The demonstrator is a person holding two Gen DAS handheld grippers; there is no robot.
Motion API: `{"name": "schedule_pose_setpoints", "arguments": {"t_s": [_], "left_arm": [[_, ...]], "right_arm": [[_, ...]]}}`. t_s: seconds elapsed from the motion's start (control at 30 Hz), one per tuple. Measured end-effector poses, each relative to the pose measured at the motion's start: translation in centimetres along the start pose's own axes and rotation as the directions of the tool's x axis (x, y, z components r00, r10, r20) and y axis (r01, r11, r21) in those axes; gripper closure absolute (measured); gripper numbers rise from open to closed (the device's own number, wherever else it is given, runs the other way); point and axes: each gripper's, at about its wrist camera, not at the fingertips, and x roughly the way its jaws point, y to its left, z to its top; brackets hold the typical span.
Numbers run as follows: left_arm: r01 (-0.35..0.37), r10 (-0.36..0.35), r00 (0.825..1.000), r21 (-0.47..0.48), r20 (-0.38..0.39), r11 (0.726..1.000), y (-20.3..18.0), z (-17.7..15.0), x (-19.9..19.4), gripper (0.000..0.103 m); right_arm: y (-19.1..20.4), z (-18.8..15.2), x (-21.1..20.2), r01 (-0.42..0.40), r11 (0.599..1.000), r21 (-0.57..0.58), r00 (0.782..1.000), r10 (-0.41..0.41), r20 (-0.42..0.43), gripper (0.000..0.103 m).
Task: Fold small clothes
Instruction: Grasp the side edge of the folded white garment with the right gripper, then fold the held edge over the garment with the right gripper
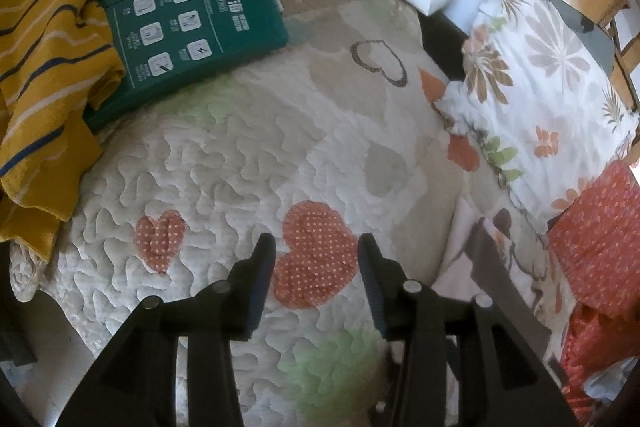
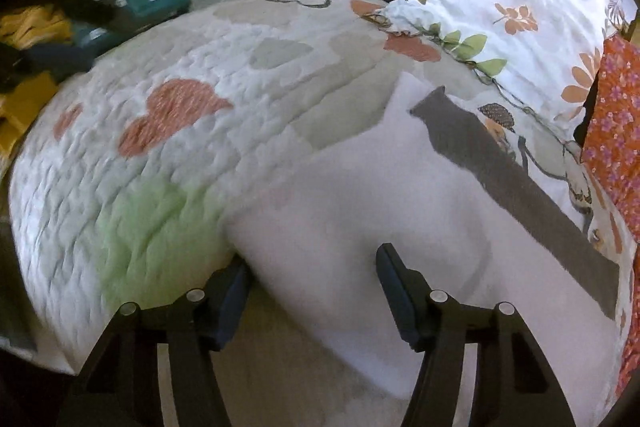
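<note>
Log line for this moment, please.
left gripper: open, over quilt, holding nothing | right gripper: open, straddling edge of white garment | fold: not yet started

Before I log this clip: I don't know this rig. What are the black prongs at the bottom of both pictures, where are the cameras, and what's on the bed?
There is no robot. A person holds a two-finger gripper in each hand, and a fisheye camera on each looks forward along its fingers, so the prongs are those fingers. The left camera shows the left gripper open over a quilt with heart patches, holding nothing. The right camera shows the right gripper open too, one finger either side of the edge of a white garment with a grey band, not closed on it. Around the quilt lie a yellow striped cloth, a green pack, a floral pillow and an orange cloth.
</note>
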Motion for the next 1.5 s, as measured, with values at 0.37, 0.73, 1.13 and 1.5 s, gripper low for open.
{"name": "schedule_pose_setpoints", "arguments": {"t_s": [0.37,0.73,1.13,1.5], "left_arm": [[-0.007,0.007,1.000,0.022,0.006,1.000,-1.0,-0.6,-0.1,0.055],[0.084,-0.069,0.995,0.212,-0.078,0.974,-8.9,-5.6,1.6,0.054],[0.281,-0.153,0.948,0.510,-0.278,0.813,-22.0,-17.2,4.8,0.054],[0.276,-0.031,0.936,0.676,-0.351,0.683,-26.1,-25.4,7.6,0.054]], "right_arm": [[-2.4,2.3,1.4,-0.034,0.978,0.204,0.998,0.044,-0.047,0.094],[-23.0,-7.0,-10.9,-0.042,0.791,0.610,0.989,-0.053,0.138,0.094],[-32.6,-22.1,-9.9,0.099,0.639,0.762,0.995,-0.045,-0.092,0.094],[-32.7,-21.8,-9.4,0.129,0.725,0.676,0.991,-0.062,-0.123,0.093]]}}
